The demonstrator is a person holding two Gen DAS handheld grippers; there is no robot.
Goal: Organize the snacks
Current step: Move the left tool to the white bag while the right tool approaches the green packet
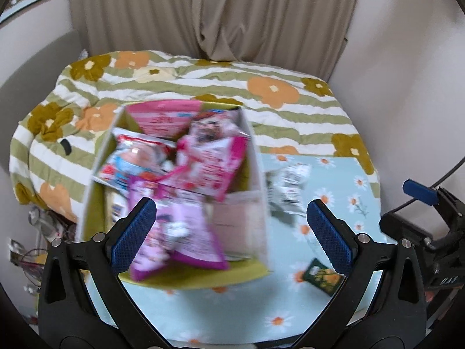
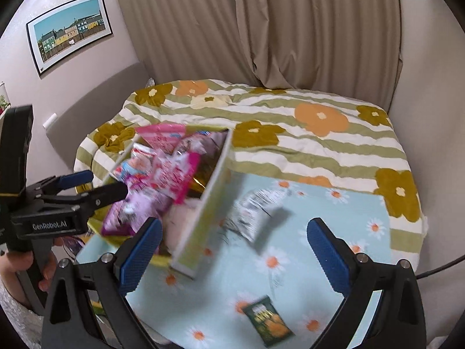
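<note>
Blur smears the snack box [image 1: 255, 157]; both grippers' jaws gape wide, holding nothing

Open left claw [image 1: 229, 224], snack-filled box [image 1: 258, 180], green packet [image 1: 321, 276] on bedsheet [image 1: 334, 180]

White lettering reading "GenRobot.AI" runs along the black body of the left hand-held gripper [image 2: 80, 181], plain to read in the right wrist view. On the black body of the right hand-held gripper [image 1: 430, 200], at the edge of the left wrist view, pale letters look like "DAS", though they sit tilted and partly cut off. The snack packets in the cardboard box [image 1: 258, 174] carry printing in pink, red and blue, all too blurred to read. The small green snack packet [image 2: 267, 321] lying on the daisy-print sheet has pale lettering near its top that cannot be made out either, and the silvery wrapper [image 2: 252, 212] shows dark print smeared beyond reading.
</note>
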